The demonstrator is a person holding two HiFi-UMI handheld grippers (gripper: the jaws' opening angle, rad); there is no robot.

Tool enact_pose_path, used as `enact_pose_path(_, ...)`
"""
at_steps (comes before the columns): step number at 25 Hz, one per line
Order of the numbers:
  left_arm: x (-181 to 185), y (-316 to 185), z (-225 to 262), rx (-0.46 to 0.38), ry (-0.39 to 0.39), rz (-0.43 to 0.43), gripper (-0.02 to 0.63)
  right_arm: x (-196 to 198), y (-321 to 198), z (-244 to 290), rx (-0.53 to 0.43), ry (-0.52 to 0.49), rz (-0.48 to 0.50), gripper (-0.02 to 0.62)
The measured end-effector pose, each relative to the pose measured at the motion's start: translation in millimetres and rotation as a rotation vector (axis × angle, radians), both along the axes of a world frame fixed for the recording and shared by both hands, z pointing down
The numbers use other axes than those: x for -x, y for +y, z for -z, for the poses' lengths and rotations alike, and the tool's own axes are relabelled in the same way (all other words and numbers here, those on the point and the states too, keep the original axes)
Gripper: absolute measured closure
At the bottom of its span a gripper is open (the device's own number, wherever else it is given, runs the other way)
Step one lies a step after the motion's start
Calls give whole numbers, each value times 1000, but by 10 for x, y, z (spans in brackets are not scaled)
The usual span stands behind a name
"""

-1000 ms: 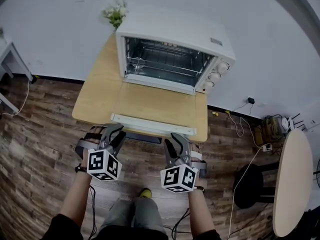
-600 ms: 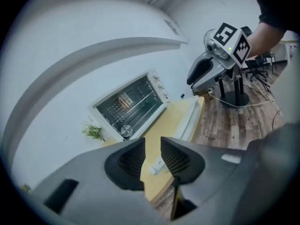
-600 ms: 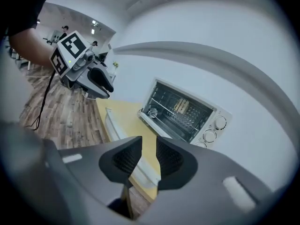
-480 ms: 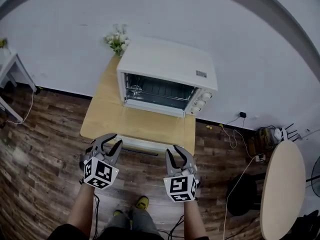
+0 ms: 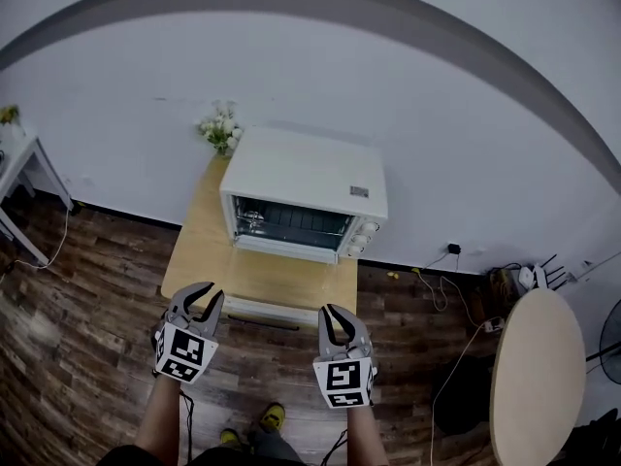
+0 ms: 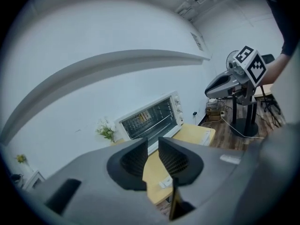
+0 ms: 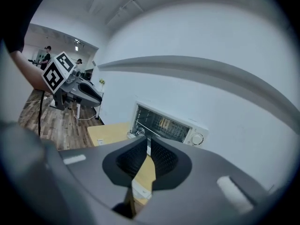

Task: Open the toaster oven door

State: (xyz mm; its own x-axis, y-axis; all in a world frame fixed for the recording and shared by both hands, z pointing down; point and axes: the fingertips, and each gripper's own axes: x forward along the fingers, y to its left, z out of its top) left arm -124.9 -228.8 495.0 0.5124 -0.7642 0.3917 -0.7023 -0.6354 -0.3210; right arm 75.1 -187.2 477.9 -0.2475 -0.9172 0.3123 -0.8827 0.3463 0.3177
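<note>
A white toaster oven [image 5: 306, 197] stands on a light wooden table [image 5: 194, 250]; the oven [image 6: 150, 118] [image 7: 164, 125] shows its wire rack. Its door hangs down flat toward me, the white handle bar [image 5: 267, 311] at the table's front edge. My left gripper [image 5: 197, 295] [image 6: 153, 146] hovers over the floor just short of that edge. Its jaws are closing, a clear gap remains, and nothing is between them. My right gripper [image 5: 337, 316] [image 7: 149, 146] hangs level with it to the right. Its jaws are also closing, down to a narrow slit, and they hold nothing.
A small vase of flowers [image 5: 218, 129] sits at the table's back left, against the white wall. A white side table [image 5: 15, 158] stands far left. A round tabletop [image 5: 529, 377], a black stool [image 5: 461, 396] and floor cables [image 5: 437, 280] are on the right.
The view has drawn back from the table, so the oven looks smaller and farther. Both grippers have pulled away from the door handle and their jaws have narrowed.
</note>
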Motion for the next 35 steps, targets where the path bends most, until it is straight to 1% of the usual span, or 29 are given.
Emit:
enact_pose_path(4, -33, 23, 224, -11, 15, 13, 549, -103, 9, 256, -23, -66, -20, 557)
enact_pose_path(9, -33, 82, 519, -36, 57, 54, 560, -240, 57, 441, -35, -118, -44, 557)
enact_pose_path(12, -48, 108, 735, -62, 87, 68, 581, -319, 87, 563, -44, -165, -65, 560)
enact_pose_path(16, -32, 145, 902, -78, 106, 82, 595, -387, 133, 674, -54, -215, -82, 571)
enact_pose_path(18, -32, 150, 990, -87, 125, 81, 603, -407, 130, 719, -55, -223, -90, 581)
enact_pose_path(21, 22, 162, 1074, -96, 137, 83, 615, -337, 130, 783, -64, -197, -81, 581)
enact_pose_path(26, 146, 130, 1103, -86, 190, 83, 617, -228, 93, 889, -80, -193, -89, 581)
enact_pose_path(30, 332, 55, 1072, -68, 207, 104, 615, -168, 56, 1001, -92, -237, -119, 581)
enact_pose_path(33, 407, 32, 1124, -64, 232, 95, 614, -157, 68, 1120, -142, -253, -156, 581)
enact_pose_path(35, 471, 20, 1144, -61, 257, 95, 612, -133, 80, 1136, -148, -277, -171, 581)
